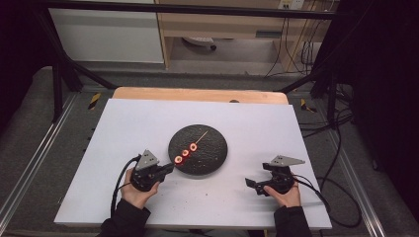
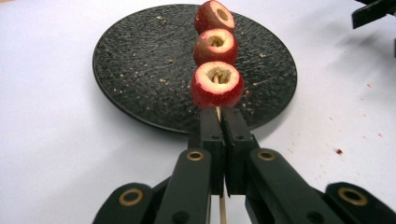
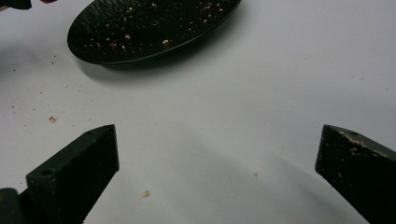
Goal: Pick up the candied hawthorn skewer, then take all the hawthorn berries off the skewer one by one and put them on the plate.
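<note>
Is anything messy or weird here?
A bit messy: crumbs dot the black plate and the white table around it. The three red fruits on the skewer look hollowed out. The left gripper has its jaws shut on the skewer.

Plate (image 2: 140, 70) rough matt black, maybe stone; skewer (image 2: 222, 207) wood; fruit (image 2: 217, 85) glossy.

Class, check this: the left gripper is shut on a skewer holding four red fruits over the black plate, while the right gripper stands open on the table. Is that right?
Not quite: the skewer holds three fruits, not four, as the left gripper view shows. The rest stands: left gripper shut on it over the plate, right gripper open.
</note>
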Tool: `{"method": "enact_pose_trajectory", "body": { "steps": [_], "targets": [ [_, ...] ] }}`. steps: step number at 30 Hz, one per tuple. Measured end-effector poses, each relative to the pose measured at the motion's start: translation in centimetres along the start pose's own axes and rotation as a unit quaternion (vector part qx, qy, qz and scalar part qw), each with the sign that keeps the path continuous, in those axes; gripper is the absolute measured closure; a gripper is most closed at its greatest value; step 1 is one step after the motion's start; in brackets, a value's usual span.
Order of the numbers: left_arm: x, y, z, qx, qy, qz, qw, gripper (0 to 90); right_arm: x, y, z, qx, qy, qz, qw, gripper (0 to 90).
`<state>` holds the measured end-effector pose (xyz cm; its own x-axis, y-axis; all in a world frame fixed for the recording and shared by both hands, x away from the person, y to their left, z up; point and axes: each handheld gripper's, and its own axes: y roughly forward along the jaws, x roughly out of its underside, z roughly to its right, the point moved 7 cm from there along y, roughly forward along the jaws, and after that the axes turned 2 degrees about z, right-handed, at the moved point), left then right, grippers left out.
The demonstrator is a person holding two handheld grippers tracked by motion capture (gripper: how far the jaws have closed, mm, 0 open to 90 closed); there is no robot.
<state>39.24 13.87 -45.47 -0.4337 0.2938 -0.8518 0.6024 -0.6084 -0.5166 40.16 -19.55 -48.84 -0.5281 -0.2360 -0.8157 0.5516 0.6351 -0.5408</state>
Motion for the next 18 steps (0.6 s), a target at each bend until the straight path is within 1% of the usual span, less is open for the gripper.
{"method": "enact_pose_trajectory", "body": {
  "steps": [2,9,12,16,18],
  "targets": [
    [0.2,-0.3,0.0,0.002,-0.001,0.003,1.0,88.2,-0.1,0.1,-0.2,-0.002,0.0,0.003,1.0,0.7],
    [1.2,-1.4,0.0,0.006,0.0,0.014,0.9999,88.3,-0.5,0.7,-0.9,-0.005,-0.002,0.002,1.0,0.7],
    [1.5,-1.8,0.0,0.008,-0.002,0.019,0.9998,88.2,-0.7,1.0,-1.5,-0.011,0.004,0.01,0.9999,0.6],
    [1.6,-2.1,-0.1,0.012,-0.004,0.026,0.9996,88.2,-1.0,1.4,-1.9,-0.008,0.005,0.008,0.9999,0.7],
    [1.8,-2.2,0.0,0.015,-0.005,0.026,0.9995,88.2,-1.3,1.8,-2.4,-0.009,0.005,0.007,0.9999,0.6]
  ]
}}
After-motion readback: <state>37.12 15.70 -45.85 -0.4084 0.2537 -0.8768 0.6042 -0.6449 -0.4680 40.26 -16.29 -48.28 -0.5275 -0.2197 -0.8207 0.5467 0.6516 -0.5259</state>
